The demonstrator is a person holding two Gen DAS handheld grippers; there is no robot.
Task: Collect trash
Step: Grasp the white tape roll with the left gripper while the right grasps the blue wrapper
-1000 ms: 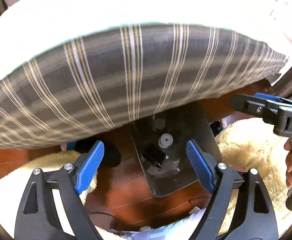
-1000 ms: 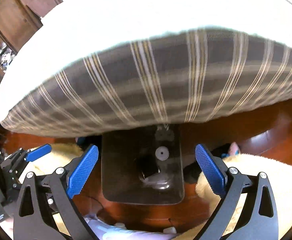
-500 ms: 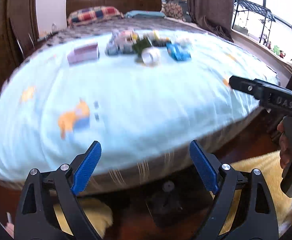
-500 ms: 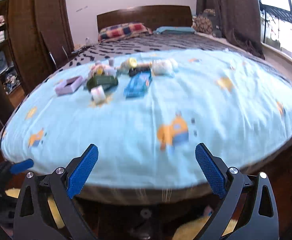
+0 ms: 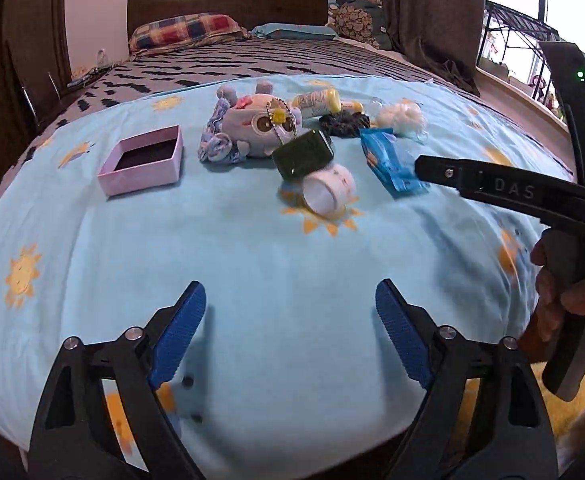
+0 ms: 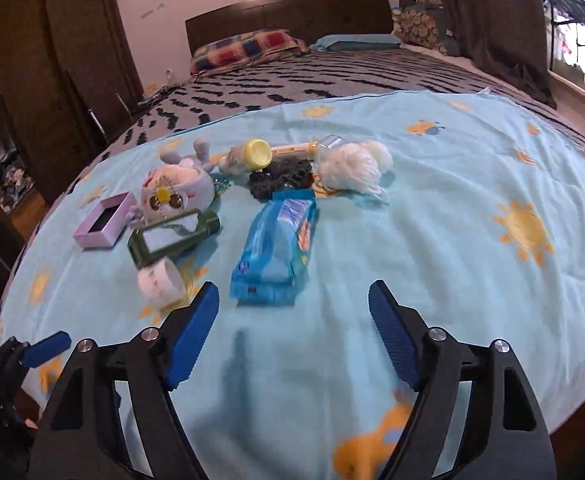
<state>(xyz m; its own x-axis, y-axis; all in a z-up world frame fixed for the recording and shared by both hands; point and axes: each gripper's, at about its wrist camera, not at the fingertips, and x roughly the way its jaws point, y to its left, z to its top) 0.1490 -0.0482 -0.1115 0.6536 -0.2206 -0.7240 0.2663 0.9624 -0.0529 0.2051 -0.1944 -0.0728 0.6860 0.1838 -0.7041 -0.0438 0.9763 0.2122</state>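
A light blue sheet (image 5: 252, 264) covers the bed end. On it lie a blue snack wrapper (image 5: 388, 160) (image 6: 278, 248), a roll of white tape (image 5: 328, 194) (image 6: 160, 282), a dark green flat bottle (image 5: 303, 154) (image 6: 172, 236), a white fluffy wad (image 5: 402, 116) (image 6: 352, 168), a black scrunchie (image 5: 342, 122) (image 6: 280, 178) and a yellow-capped bottle (image 5: 316, 102) (image 6: 248, 156). My left gripper (image 5: 290, 334) is open and empty, near the sheet's front. My right gripper (image 6: 294, 334) is open and empty, just short of the wrapper.
A pink open box (image 5: 142, 160) (image 6: 102, 220) and a plush toy with a keychain (image 5: 252, 126) (image 6: 176, 192) lie at the left of the pile. Pillows (image 5: 184, 30) and a headboard (image 6: 292, 12) stand behind. A wardrobe (image 6: 52, 80) stands left; a window (image 5: 532, 52) is right.
Both grippers rose from under the mattress edge to above the bed, so the sheet and the pile came into view. Both stayed open.
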